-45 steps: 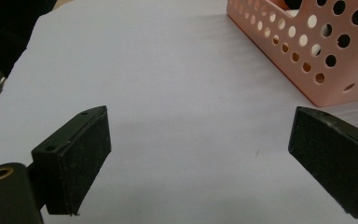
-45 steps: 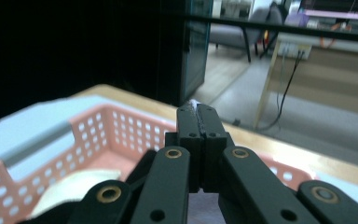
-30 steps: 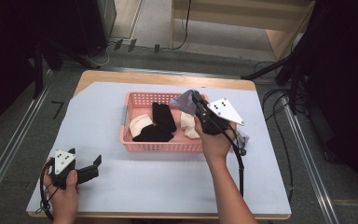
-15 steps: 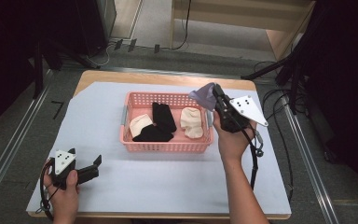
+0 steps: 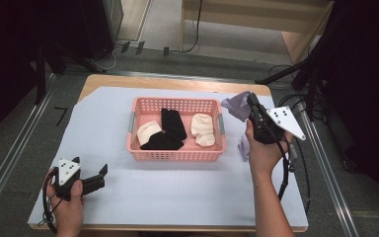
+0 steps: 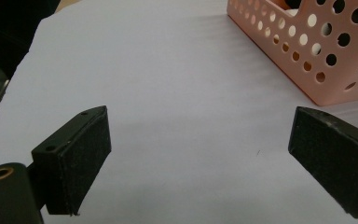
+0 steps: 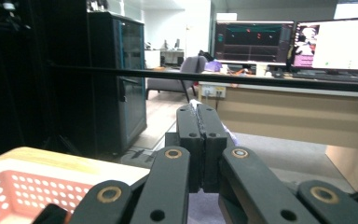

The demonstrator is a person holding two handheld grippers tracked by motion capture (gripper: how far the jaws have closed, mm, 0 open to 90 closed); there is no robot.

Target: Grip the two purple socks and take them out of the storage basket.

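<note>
- The right gripper (image 5: 250, 101) is up above the table, just right of the pink basket (image 5: 177, 153); its jaws are pressed together on a lavender cloth (image 5: 237, 104), which bunches out from the tips on the basket's side; more of the same pale purple fabric (image 5: 244, 146) shows lower down beside the person's right hand (image 5: 261, 153).
- In the right gripper view the two black jaws meet with no gap between them; a thin edge of pale cloth (image 7: 196, 104) peeps out at their tips; a corner of the basket (image 7: 23, 196) lies low at the left of that view.
- The cloth is therefore outside the basket, held in the air off its right end, close to the rim but not over the inside.
- The basket stands in the middle of the white sheet (image 5: 103, 128) that covers the table; inside it lie a cream sock (image 5: 148, 132) at the left, black socks (image 5: 170, 129) in the middle and another cream sock (image 5: 203, 129) at the right.
- The left gripper (image 5: 100, 175) rests low at the near left of the sheet, well apart from the basket, held in the person's left hand (image 5: 68, 205); its jaws stand wide apart with nothing between them.
- In the left gripper view the two pads (image 6: 81, 163) frame bare sheet (image 6: 177, 93); the basket's holed wall (image 6: 317, 51) is at the upper right.
</note>
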